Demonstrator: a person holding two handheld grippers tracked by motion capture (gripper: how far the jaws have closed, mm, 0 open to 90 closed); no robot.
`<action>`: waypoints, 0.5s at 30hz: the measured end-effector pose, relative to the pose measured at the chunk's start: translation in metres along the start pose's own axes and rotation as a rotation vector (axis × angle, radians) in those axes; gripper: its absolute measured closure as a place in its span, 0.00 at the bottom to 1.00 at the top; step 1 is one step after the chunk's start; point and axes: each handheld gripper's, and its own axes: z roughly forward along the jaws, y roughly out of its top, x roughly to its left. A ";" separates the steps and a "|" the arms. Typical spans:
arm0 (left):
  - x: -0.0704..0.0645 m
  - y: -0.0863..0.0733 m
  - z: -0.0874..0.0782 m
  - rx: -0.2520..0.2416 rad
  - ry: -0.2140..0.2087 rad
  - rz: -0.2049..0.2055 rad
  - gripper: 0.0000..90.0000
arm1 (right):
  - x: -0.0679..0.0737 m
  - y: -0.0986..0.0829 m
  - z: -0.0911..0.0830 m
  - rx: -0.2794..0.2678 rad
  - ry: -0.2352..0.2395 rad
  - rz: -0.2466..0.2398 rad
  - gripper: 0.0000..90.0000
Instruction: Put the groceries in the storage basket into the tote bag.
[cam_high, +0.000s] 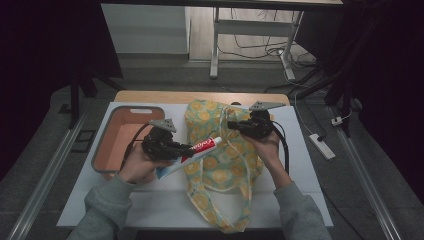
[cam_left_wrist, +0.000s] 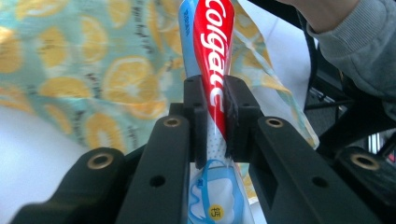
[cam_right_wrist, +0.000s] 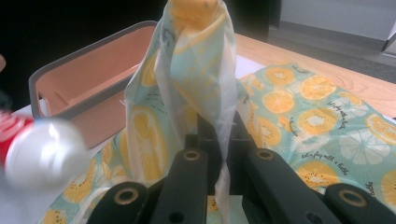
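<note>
Holding the toothpaste tube (cam_high: 192, 151) clamped mid-body in our left gripper (cam_high: 187, 148), we aim its white cap toward two o'clock, at the cloth bag (cam_high: 222, 165) lying across the table's middle. Our right gripper (cam_high: 234, 125) has its jaws pinched shut on a fold of the bag's fabric (cam_right_wrist: 201, 70) and lifts it, probably to open a mouth for the tube. The tube is red and blue with white lettering. An orange bin (cam_high: 116, 131) sits at nine o'clock on the table (cam_high: 165, 205).
</note>
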 end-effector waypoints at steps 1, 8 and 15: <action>-0.002 0.001 0.003 0.005 -0.003 0.004 0.90 | 0.000 0.000 0.000 -0.001 0.000 0.000 0.98; -0.012 0.005 0.029 0.057 -0.007 0.023 0.90 | 0.001 0.000 0.001 -0.006 0.008 0.005 0.98; -0.013 0.012 0.064 0.125 0.027 0.031 0.90 | 0.002 0.000 0.002 -0.006 0.009 0.011 0.98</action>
